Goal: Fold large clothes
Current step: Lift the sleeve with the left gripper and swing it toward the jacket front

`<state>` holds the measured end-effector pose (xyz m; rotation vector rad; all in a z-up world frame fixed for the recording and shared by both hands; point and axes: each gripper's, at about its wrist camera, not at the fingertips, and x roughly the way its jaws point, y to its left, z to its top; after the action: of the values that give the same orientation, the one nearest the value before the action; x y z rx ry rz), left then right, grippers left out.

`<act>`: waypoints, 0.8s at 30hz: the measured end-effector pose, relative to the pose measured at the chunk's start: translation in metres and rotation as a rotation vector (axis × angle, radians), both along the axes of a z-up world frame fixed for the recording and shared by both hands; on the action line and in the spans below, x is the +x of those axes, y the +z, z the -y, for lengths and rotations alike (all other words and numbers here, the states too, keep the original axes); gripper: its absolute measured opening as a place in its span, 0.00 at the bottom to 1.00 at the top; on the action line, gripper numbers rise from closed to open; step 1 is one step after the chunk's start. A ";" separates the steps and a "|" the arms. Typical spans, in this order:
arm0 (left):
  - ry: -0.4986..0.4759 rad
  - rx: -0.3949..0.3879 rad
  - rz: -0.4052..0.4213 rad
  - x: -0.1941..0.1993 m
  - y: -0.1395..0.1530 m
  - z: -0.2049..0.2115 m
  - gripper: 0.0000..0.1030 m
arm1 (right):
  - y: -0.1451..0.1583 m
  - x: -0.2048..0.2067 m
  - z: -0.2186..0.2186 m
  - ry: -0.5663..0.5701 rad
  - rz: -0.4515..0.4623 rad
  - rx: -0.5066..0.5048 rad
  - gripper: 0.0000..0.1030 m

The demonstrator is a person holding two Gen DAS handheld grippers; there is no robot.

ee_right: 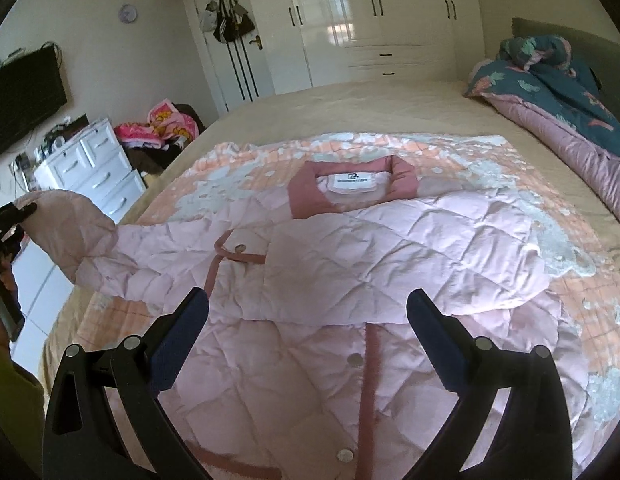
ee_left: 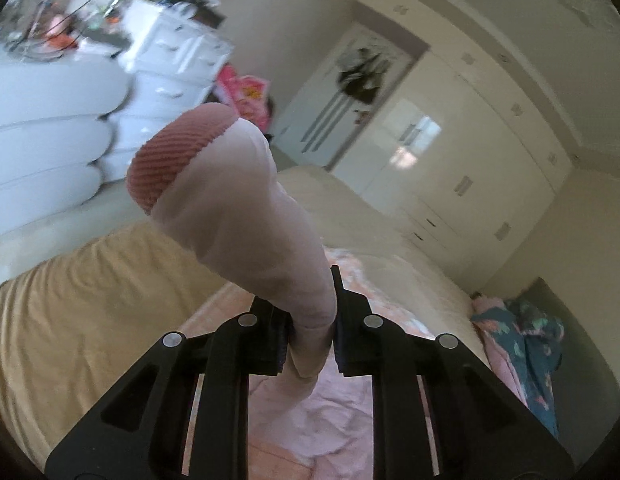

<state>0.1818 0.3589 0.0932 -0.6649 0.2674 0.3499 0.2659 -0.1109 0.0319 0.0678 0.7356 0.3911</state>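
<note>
Right gripper [ee_right: 307, 312]: nearest item in its own view, both fingers spread wide with nothing between them, hanging above the lower front of the jacket.

Jacket [ee_right: 390, 248]: pink, quilted, large; lies front-up on a peach and white blanket [ee_right: 249, 160] spread over the bed [ee_right: 350, 104]. Darker pink collar [ee_right: 310, 192] towards the far side, white label inside it. Snap buttons run down the darker pink front strip. One sleeve is folded across the chest; the other sleeve [ee_right: 109, 252] stretches off to the left edge and is raised clear of the blanket.

Left gripper [ee_left: 312, 320]: fingers clenched on that raised sleeve just behind its ribbed, darker pink cuff [ee_left: 177, 152], which sticks up past the fingertips.

Quilt [ee_right: 558, 92]: teal patterned top, pink underside, bunched at the far right of the bed.

Drawers [ee_right: 89, 172]: white, left of the bed, with a heap of pink cloth just beyond.

Wardrobe [ee_right: 370, 20]: white, glossy, on the far wall beside a door hung with bags.
</note>
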 end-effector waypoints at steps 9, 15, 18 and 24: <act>-0.090 0.114 -0.042 0.014 0.039 0.068 0.09 | 0.016 -0.012 0.031 -0.017 0.005 0.075 0.96; -0.140 0.149 -0.047 0.024 0.059 0.101 0.09 | 0.027 -0.019 0.050 -0.030 0.005 0.110 0.96; -0.156 0.154 -0.041 0.025 0.068 0.114 0.09 | 0.031 -0.023 0.058 -0.034 0.006 0.130 0.96; -0.185 0.187 -0.029 0.027 0.083 0.142 0.09 | 0.034 -0.030 0.071 -0.022 -0.003 0.169 0.96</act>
<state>0.2089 0.2169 0.1758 -0.4477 0.3174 0.2048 0.2359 -0.1820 0.0656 0.2352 0.7030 0.4313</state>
